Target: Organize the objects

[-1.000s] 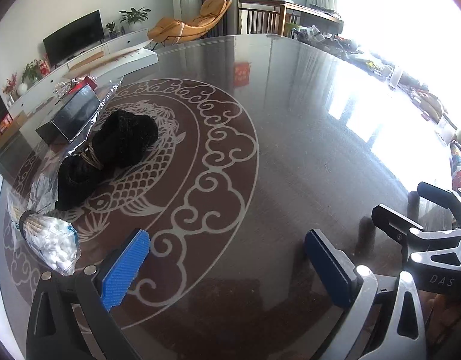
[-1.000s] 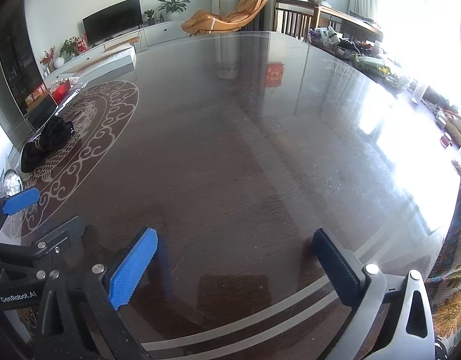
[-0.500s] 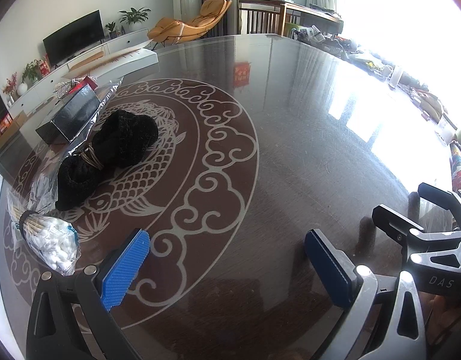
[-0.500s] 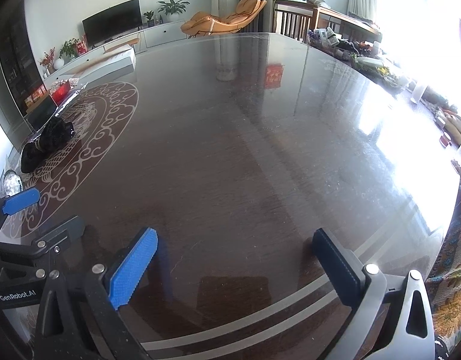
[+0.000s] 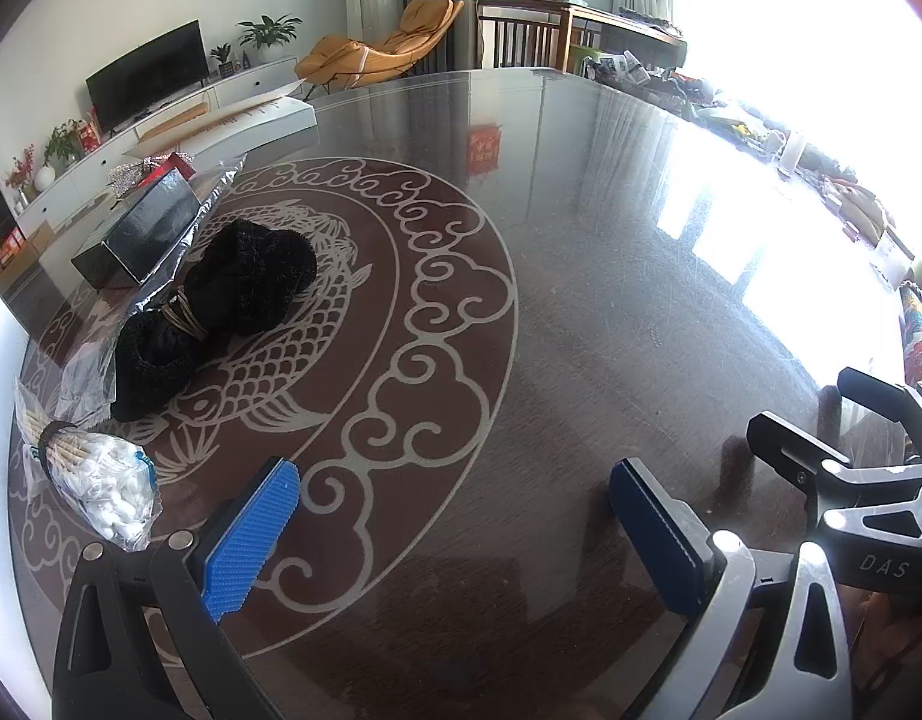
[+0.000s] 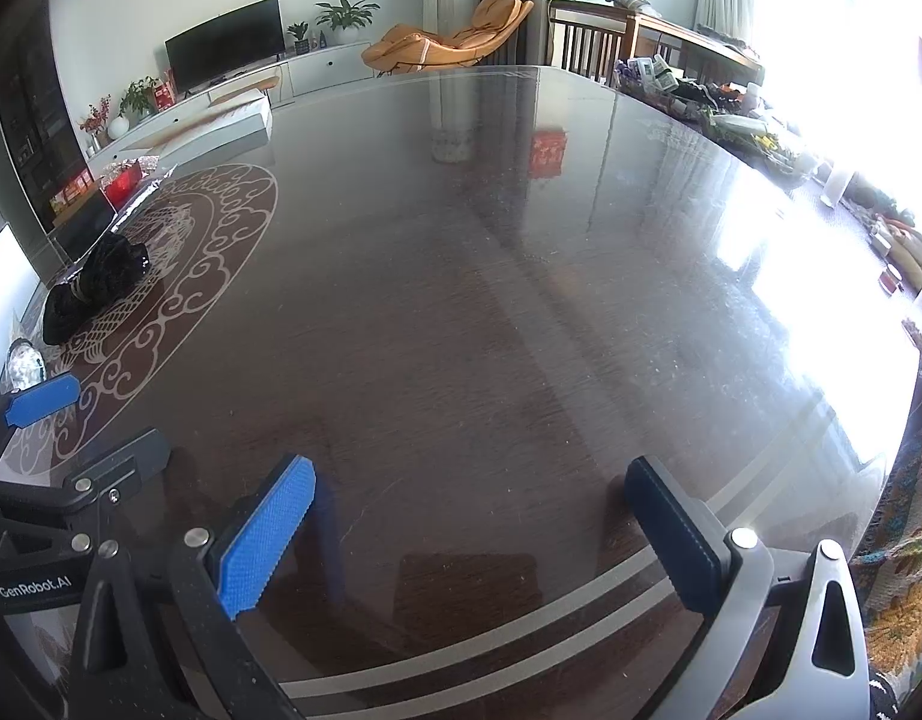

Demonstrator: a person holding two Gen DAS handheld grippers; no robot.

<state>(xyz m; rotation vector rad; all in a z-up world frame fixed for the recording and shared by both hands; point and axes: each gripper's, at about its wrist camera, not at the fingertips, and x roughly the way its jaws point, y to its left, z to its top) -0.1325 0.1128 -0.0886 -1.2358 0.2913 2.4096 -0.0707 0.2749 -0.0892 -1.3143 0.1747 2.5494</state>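
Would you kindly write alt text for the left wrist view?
The open left gripper hovers empty over a dark glass table with a fish motif. Ahead to its left lie a black knit bundle, a bag of cotton swabs and a black box; the right gripper shows at right.

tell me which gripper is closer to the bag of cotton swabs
Left. The left gripper sits just right of the bag of cotton swabs; the right gripper is farther right.

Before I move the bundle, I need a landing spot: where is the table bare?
Bare: the wide dark glass right of the fish inlay, ahead of both open claws. Crowded: the left edge, with black box, black bundle and cotton swabs.
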